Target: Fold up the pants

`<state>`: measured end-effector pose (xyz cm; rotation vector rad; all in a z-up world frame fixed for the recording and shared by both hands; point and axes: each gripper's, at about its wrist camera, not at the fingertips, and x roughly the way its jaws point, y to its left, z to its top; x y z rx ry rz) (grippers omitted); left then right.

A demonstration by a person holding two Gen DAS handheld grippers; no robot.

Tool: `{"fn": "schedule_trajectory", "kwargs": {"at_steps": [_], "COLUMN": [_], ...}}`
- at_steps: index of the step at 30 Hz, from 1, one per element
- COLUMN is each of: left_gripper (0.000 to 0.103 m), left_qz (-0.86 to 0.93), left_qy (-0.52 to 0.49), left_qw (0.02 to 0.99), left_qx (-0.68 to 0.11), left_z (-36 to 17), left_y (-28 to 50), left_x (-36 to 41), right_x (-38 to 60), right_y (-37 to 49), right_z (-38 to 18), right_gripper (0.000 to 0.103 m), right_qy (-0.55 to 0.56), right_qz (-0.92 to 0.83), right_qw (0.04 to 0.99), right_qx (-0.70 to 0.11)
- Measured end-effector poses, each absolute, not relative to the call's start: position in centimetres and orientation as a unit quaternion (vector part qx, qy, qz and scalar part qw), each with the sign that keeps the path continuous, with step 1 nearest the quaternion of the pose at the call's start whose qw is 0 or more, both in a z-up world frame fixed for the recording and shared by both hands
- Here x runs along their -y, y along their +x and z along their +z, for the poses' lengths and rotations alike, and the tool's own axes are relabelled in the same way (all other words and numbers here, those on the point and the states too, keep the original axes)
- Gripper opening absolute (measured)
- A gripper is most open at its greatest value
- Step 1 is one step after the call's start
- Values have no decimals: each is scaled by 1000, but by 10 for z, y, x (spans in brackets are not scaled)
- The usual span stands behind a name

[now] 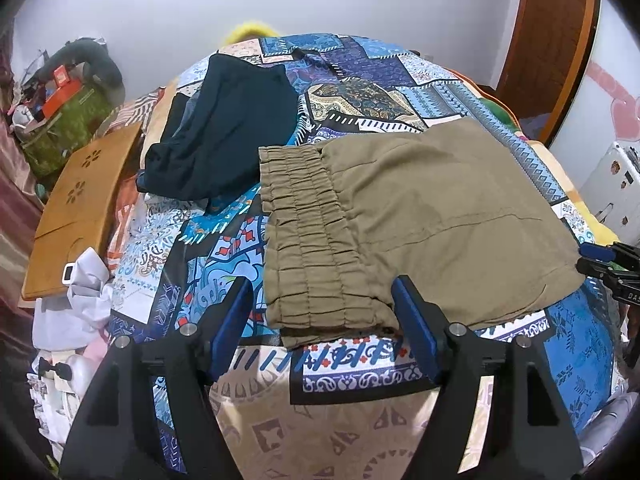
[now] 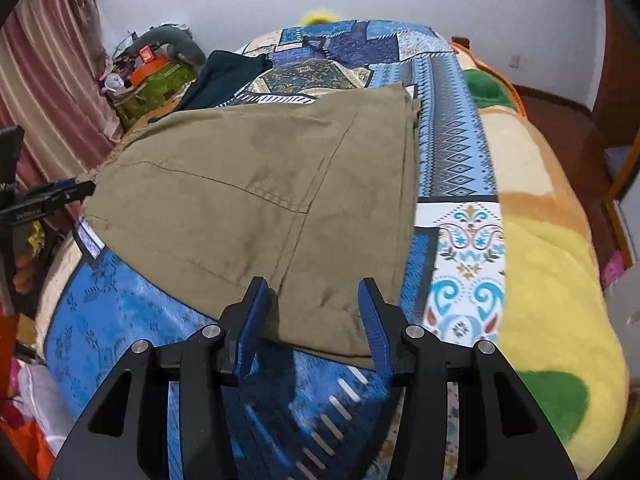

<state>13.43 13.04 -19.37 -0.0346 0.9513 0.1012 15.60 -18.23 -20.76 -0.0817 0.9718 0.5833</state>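
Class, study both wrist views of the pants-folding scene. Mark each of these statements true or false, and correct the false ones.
1. The khaki pants lie folded on the patterned blue bedspread. True.
2. The left gripper is shut on the waistband. False: it is open.
3. A dark navy garment lies beyond the waistband. True.
4. The right gripper holds a red shirt. False: it is open, holding nothing.

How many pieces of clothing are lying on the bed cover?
2. The khaki pants lie folded near both open grippers. A dark garment lies farther back on the left; more clothes may be hidden under it.
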Motion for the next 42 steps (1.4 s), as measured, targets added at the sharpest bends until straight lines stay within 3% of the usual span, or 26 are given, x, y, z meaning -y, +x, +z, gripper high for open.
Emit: {"fn": "schedule_trajectory", "kwargs": {"at_steps": [11,26,34,42], "left_gripper": [73,77,80,80], "left_qz": [55,83,91,105], "left_qy": [-19,10,22,-6], "left_qw": [886,912,908,876], "left_qx": [-460,-401,-408,-470], "left_z": [-179,-125,-136,-184], "left_y": [133,184,233,289], "left_x": [-134,-153,-169,-199], "right_x": [204,179,160,144], "right_y": [157,210,254,318], "right_z": [-205,-145,-145,-173], "right_gripper": [44,45,46,46], "right_qy": [-42,-43,-47,-52], "right_qz": [239,263,268,260], "right_qw": [850,888,894,887], "right_qx": [-467,-374,-357,-377]}}
